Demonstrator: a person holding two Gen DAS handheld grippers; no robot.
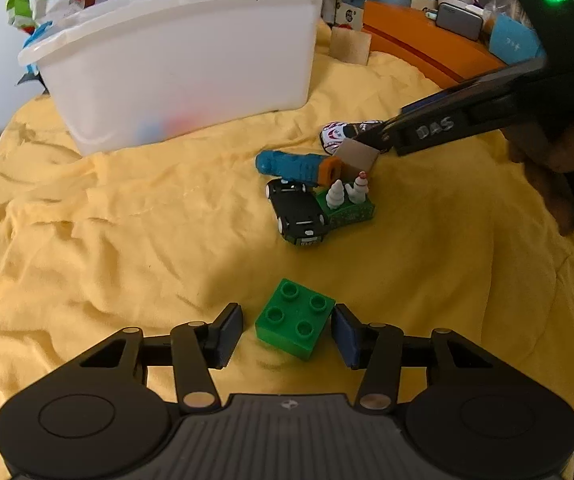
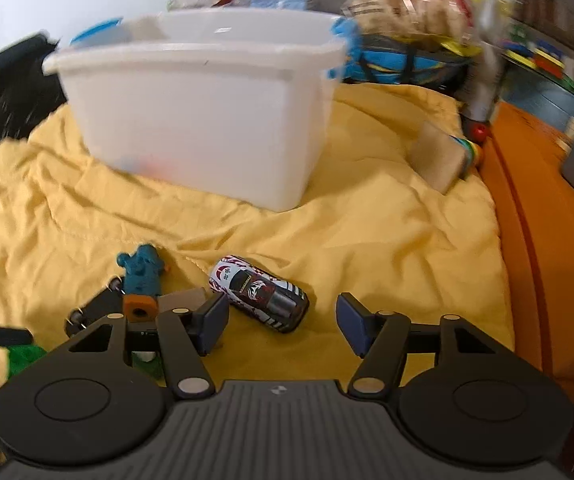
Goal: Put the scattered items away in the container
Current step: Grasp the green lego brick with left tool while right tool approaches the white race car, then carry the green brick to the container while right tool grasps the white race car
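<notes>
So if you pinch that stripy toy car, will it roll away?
Probably, a bit. The striped car sits on its wheels, so a nudge could send it rolling, though the rumpled yellow cloth should slow it. Its shiny rounded shell may slip in the right gripper, whose pads stand wide of it. It looks small, hard and likely light.

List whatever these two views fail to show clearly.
- White bin contents: both views, frosted wall leaves only blue and red smudges.
- Black toy car: right wrist view, mostly behind the right gripper.
- Shelf clutter: right wrist view, blurred.
</notes>
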